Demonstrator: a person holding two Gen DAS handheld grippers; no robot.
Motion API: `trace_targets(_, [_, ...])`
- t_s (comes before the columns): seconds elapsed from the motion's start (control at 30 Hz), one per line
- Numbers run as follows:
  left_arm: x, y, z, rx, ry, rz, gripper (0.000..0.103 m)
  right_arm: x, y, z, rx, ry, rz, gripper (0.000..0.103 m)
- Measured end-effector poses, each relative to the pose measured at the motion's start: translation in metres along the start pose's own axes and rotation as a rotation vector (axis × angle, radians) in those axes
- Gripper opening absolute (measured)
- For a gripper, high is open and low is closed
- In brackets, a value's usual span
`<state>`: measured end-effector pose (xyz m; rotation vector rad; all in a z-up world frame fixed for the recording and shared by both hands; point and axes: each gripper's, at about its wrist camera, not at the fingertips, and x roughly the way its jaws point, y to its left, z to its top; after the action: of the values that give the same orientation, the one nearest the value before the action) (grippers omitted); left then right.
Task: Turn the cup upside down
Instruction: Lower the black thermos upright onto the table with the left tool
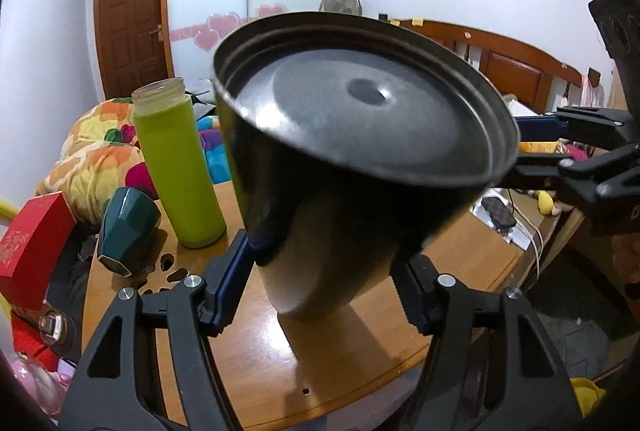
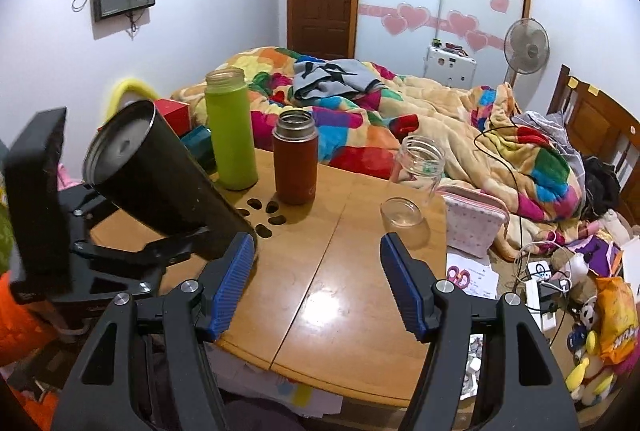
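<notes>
A black metal cup (image 1: 340,159) is clamped between the blue pads of my left gripper (image 1: 324,271), upside down and tilted, its base facing the camera, its mouth down near the wooden table (image 1: 360,371). In the right wrist view the same cup (image 2: 160,175) leans at the left, held by the left gripper (image 2: 132,243), base up. My right gripper (image 2: 318,279) is open and empty over the table's front part. It also shows at the right in the left wrist view (image 1: 536,151).
A green bottle (image 2: 231,129), a brown flask (image 2: 295,161), a tilted glass jar (image 2: 416,171) and a small glass dish (image 2: 401,212) stand on the table (image 2: 340,303). A teal cup (image 1: 126,231) lies on its side beside a red box (image 1: 30,251). A bed lies behind.
</notes>
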<state>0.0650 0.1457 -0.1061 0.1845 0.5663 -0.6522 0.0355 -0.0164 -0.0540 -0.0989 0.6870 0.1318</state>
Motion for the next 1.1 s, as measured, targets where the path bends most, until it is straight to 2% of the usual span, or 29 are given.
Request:
trace_targets(0.17, [0.004,0.003,0.008,-0.008,0.038,-0.014,0.066,0.007,0.0,-0.003,0.024,0.0,-0.006,0.062])
trace_targets(0.53, [0.014,0.038,0.018,-0.152,0.085,-0.073,0.066,0.011,0.001,0.0,0.049,-0.017,0.003,0.062])
trace_targets(1.1, [0.031,0.035,0.032,-0.128,0.126,-0.082,0.066,0.013,-0.002,-0.002,0.077,-0.028,0.013,0.062])
